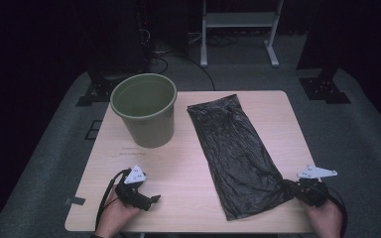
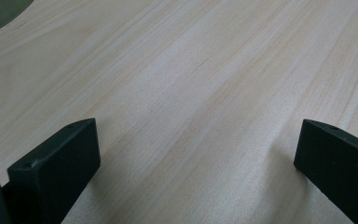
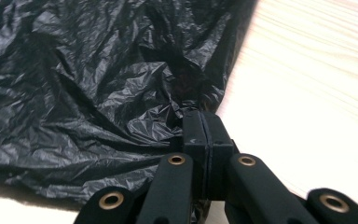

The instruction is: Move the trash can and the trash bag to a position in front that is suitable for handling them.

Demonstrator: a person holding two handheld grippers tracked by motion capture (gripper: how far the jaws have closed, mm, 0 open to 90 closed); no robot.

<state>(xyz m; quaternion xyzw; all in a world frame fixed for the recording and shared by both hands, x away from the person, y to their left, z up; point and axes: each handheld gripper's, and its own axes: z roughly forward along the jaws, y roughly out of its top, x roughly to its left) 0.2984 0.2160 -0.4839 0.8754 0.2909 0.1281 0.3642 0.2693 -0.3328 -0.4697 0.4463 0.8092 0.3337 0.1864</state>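
The right gripper (image 1: 291, 187) is pinching the black plastic bag (image 1: 235, 156) at its near right corner, its fingers (image 3: 205, 140) clenched tight on a bunched fold of the film; in the right gripper view the plastic is puckering toward that pinch. The bag itself is lying flat and crumpled on the desk (image 1: 178, 168), stretching from the far middle down to the near right edge, just to the right of the green bucket (image 1: 144, 109). The bucket is standing upright at the far left of the desk, looking empty, with no liner over its rim.

The left gripper (image 1: 151, 199) is resting at the near left of the desk, well apart from the bag. Its fingers (image 2: 56, 163) are standing wide apart with bare wood between them, grasping nothing.

As a judgement, the work appears to be lining the bucket with the bag, and it is only beginning: one corner is being gripped, and that is all that is done. The bag's mouth is not yet opened, the bag is not lifted clear of the desk, and nothing is going over the bucket's rim. The left gripper is probably needed next to take a second hold.
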